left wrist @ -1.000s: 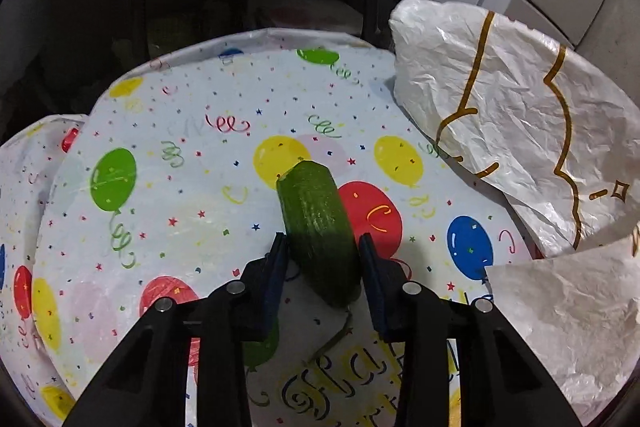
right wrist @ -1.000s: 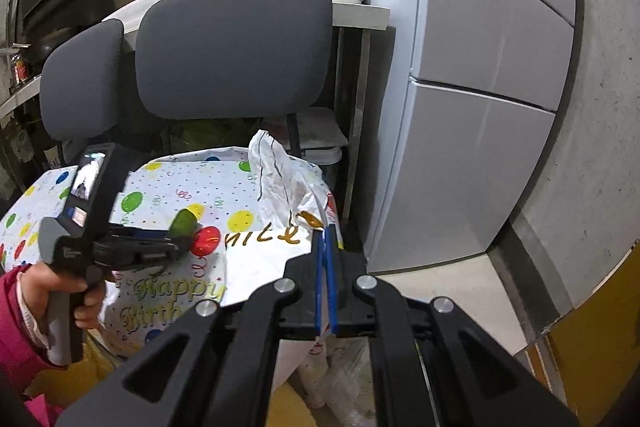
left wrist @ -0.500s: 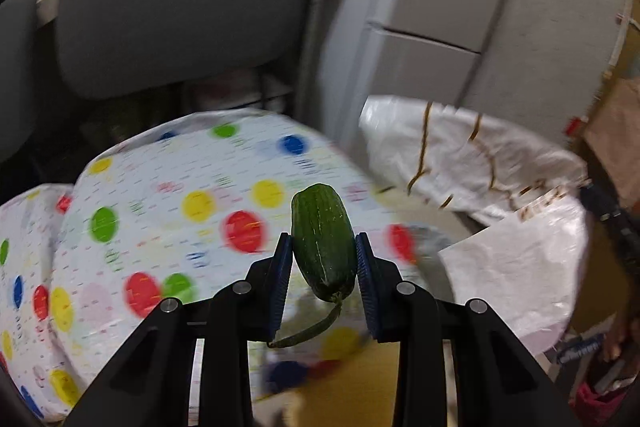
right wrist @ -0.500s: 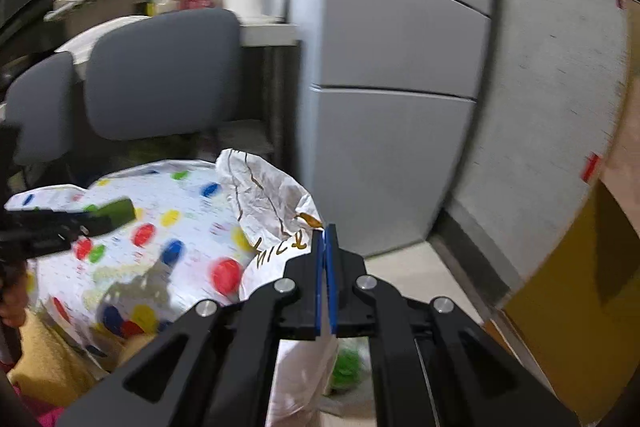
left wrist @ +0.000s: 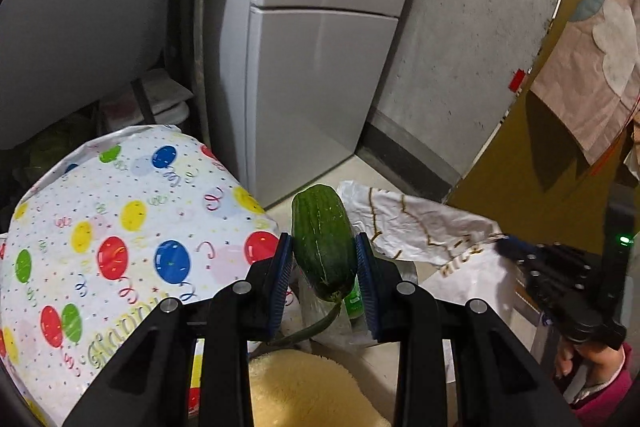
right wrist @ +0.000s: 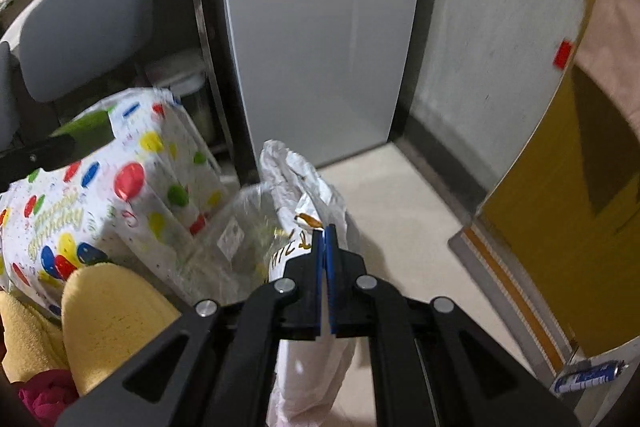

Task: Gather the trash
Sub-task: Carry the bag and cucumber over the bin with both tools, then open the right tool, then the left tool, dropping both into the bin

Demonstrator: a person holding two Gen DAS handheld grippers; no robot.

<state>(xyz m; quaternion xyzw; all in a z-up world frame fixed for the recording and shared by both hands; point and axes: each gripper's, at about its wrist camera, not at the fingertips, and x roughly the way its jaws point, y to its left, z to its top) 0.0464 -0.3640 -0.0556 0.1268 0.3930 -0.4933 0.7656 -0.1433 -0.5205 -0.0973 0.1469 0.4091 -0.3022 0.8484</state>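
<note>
The left tool (left wrist: 323, 269) is clamped on a green cucumber (left wrist: 324, 241): both blue pads press its sides, the blunt end stands up beyond the tips, and the stalk end with its curled stem hangs below between the fingers. The cucumber is held in the air, off the bench (left wrist: 120, 235), which lies to the left under a white cover printed with coloured balloons and birthday lettering. Just to the right of the cucumber and lower, a white plastic bag (left wrist: 420, 227) with gold print hangs open beside the bench edge. The right tool (right wrist: 325, 239) has its two blue pads pressed together on the upper rim of that bag (right wrist: 304, 195), pinching a fold of the film. In the right wrist view the bag hangs down to the pale floor (right wrist: 400, 211), next to clear crumpled film (right wrist: 232, 239) at the foot of the bench. In the left wrist view the right tool (left wrist: 505, 247) appears at the far right, gripped by a hand (left wrist: 588, 359) in a pink sleeve (left wrist: 604, 395). A yellow fleece-covered leg (right wrist: 112, 315) shows near the lens. Beyond the bench stand a grey chair back (left wrist: 80, 27) and a grey refrigerator (left wrist: 320, 67); a mustard-yellow door (right wrist: 560, 211) is at the right, and a small blue-and-white tube (right wrist: 588, 375) lies on the floor beside it.
</note>
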